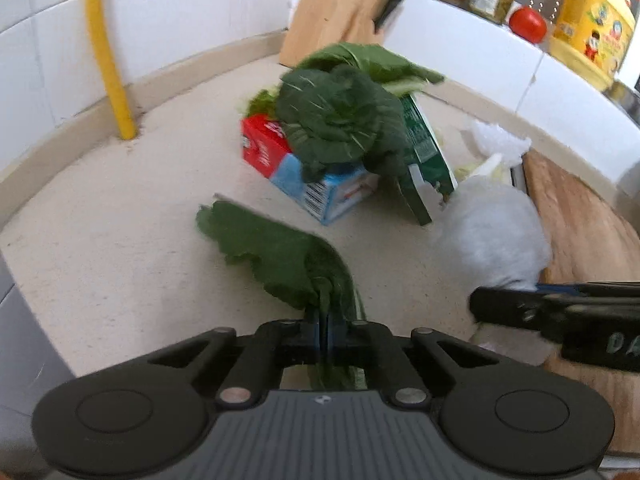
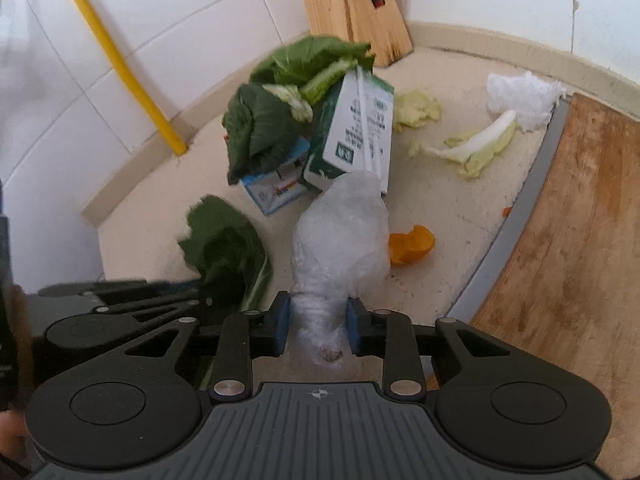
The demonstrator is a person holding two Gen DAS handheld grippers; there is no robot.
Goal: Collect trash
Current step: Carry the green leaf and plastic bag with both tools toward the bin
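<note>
left wrist view: the left tongs [image 1: 325, 312] pinch a dark green leaf [image 1: 272, 252] above the bench [image 1: 120, 240]; cartons and greens [image 1: 340, 120] are piled beyond. right wrist view: the right tongs [image 2: 316, 322] squeeze a crumpled plastic wrap [image 2: 340, 236]. orange peel [image 2: 412, 244], pale cabbage scraps [image 2: 480, 144] and tissue [image 2: 520, 96] remain to collect.

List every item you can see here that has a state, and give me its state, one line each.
Left claw: shut on the dark green leaf.
Right claw: shut on the crumpled plastic wrap.
Green carton: tipped over, leaning on the pile.
Red and blue carton: lying flat under leafy greens.
Orange peel: loose on the counter.
Pale cabbage piece: loose on the counter.
</note>
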